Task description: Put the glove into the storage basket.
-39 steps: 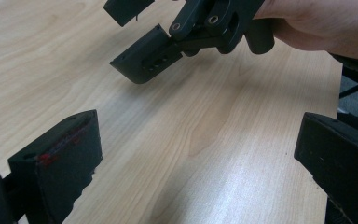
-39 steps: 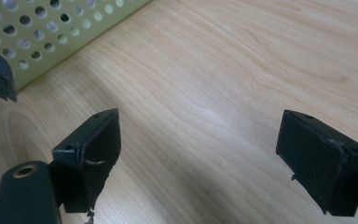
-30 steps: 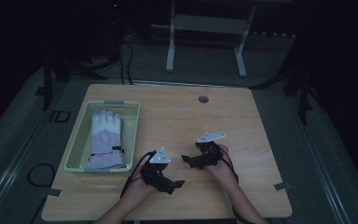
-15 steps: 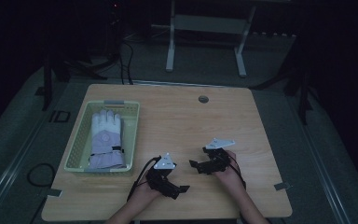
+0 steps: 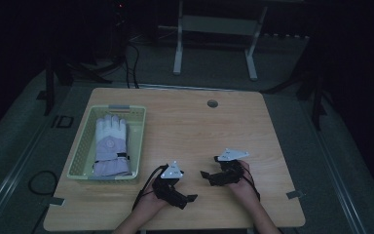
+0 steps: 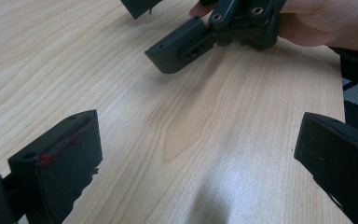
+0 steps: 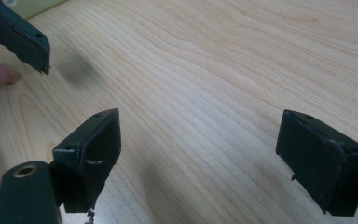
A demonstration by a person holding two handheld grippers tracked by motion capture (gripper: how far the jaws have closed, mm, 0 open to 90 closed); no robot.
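A pale white and lilac glove (image 5: 111, 145) lies flat in a light green basket (image 5: 82, 146) on the left of the wooden table. My left gripper (image 5: 182, 187) rests low near the front edge, open, with nothing between its jaws. My right gripper (image 5: 212, 170) sits just to its right, also open and empty. In the left gripper view my own gripper (image 6: 198, 158) has its jaws spread wide over bare wood, and the right gripper (image 6: 205, 37) lies ahead in a hand. In the right gripper view my own gripper (image 7: 205, 154) is wide open over bare wood.
The wooden table (image 5: 199, 126) has a round cable hole (image 5: 212, 103) at its back edge. A metal stand (image 5: 214, 29) is on the floor behind it, in a dark room. One jaw of the left gripper (image 7: 16, 35) shows at the upper left of the right gripper view.
Both hands have drawn their grippers back toward the table's front edge and slightly to the right. Both stay open and empty. The glove and basket have not moved.
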